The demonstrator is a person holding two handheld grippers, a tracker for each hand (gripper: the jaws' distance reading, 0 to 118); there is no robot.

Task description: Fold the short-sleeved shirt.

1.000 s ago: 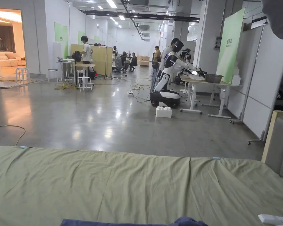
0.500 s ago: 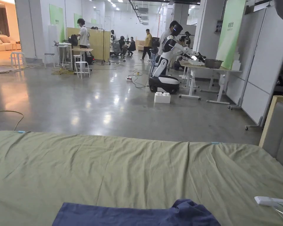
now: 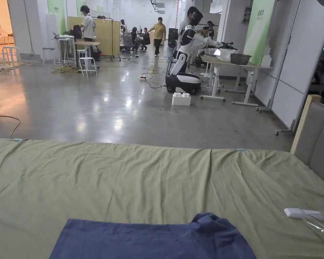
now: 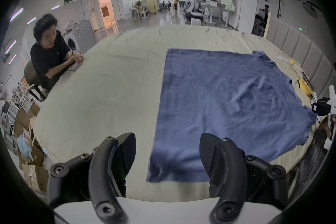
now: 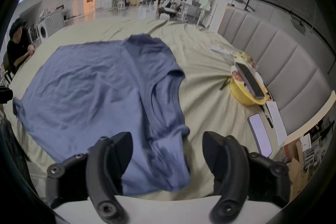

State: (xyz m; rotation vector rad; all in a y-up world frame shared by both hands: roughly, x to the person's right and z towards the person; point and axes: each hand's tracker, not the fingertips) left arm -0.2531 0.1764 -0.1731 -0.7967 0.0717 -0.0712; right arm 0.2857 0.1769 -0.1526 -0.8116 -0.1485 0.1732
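Lying flat on the pale green bed sheet [image 4: 109,91], the blue short-sleeved cotton shirt [image 4: 227,100] spreads out ahead of us; our left hand-held gripper [image 4: 167,153] hangs with its jaws wide apart over the shirt's near hem corner, touching nothing; our right hand-held gripper [image 5: 167,149] hangs likewise parted above the near sleeve and collar end, the cloth between the jaws unpinched; beside the shirt, near the grey padded headboard [image 5: 272,57], we see a yellow ribbed bowl [image 5: 241,95] with a dark phone across it, and a white phone [image 5: 260,133]; a seated person in black [image 4: 51,57] leans on the bed's far edge.
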